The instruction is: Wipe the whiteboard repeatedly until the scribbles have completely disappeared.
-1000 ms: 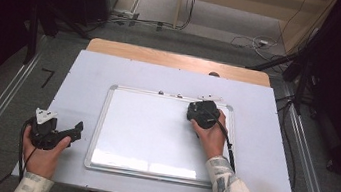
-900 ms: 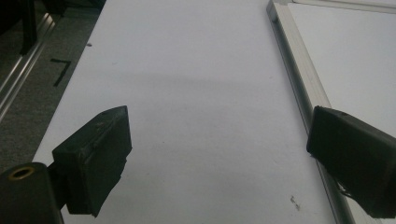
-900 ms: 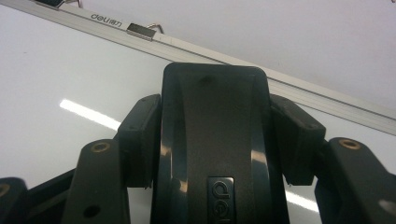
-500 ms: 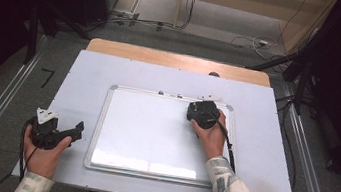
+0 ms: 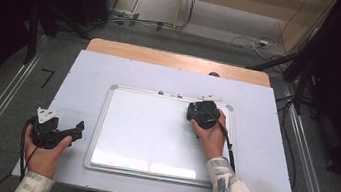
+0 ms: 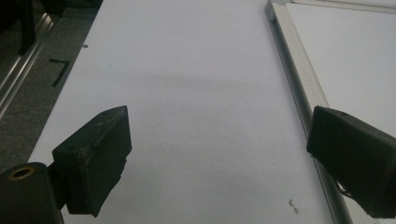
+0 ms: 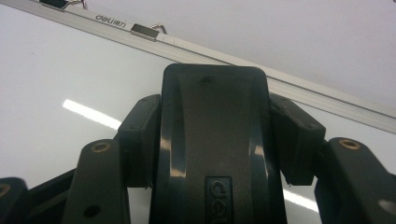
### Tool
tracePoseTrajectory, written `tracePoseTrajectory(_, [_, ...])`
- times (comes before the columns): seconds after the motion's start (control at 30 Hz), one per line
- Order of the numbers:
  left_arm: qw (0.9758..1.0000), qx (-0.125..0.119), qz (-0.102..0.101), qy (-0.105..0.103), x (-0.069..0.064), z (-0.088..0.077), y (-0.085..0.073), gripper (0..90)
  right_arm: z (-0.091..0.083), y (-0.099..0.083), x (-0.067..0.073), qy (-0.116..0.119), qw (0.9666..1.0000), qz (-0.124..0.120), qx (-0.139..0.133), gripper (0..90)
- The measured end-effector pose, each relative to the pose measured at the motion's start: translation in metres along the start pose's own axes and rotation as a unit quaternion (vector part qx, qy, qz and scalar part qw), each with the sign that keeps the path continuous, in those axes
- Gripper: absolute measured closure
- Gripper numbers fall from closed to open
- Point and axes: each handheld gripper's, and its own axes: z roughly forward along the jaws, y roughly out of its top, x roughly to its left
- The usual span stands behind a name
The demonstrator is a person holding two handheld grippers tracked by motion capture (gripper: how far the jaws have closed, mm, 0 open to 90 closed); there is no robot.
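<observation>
Jaws on my right gripper point(image 5: 201, 111) were clenched on a black eraser point(image 7: 215, 140), one pad point(image 7: 140, 140) pressed to each of its long sides (it bore a raised "deli" mark near the bottom of the right gripper view). Just beyond the eraser's far end ran the silver frame of the whiteboard point(image 5: 152, 139), with a small metal hanger clip point(image 7: 145, 30) and a printed brand name up and to the left of the jaws. Beneath them lay the board's glossy white face, streaked with a ceiling light's reflection. From the high view, my right hand point(image 5: 211, 134) held that gripper over the board's far right corner.

On my left gripper point(image 5: 55, 131) the jaws stood released, wide apart with nothing between them but the pale counter point(image 5: 271, 155). The whiteboard's left frame edge point(image 6: 299, 88) ran just inside the right-hand jaw, while a dark speck sat on the counter close to that same jaw. My left hand point(image 5: 44, 151) held the gripper near the counter's front left corner, well apart from the other one.
</observation>
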Motion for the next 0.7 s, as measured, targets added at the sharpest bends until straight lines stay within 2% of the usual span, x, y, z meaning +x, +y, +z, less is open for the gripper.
tracePoseTrajectory(0.13, [1.0,-0.001,-0.001,0.0,0.0,0.0,0.0,7.1,-0.001,0.0,0.002,0.001,1.0,-0.008,0.002,39.0])
tracePoseTrajectory(0.27, [1.0,0.0,0.0,-0.001,0.0,0.0,0.0,7.0,-0.005,0.0,0.004,0.003,1.0,-0.005,-0.001,39.0])
tracePoseTrajectory(0.37, [1.0,-0.001,-0.001,-0.001,0.0,0.0,0.0,7.1,-0.012,0.003,0.003,0.006,0.9999,-0.001,-0.015,38.9])
tracePoseTrajectory(0.7, [1.0,0.0,0.001,-0.001,-0.001,0.0,0.0,7.0,-0.039,0.005,-0.004,0.006,0.9996,0.003,-0.028,38.9])
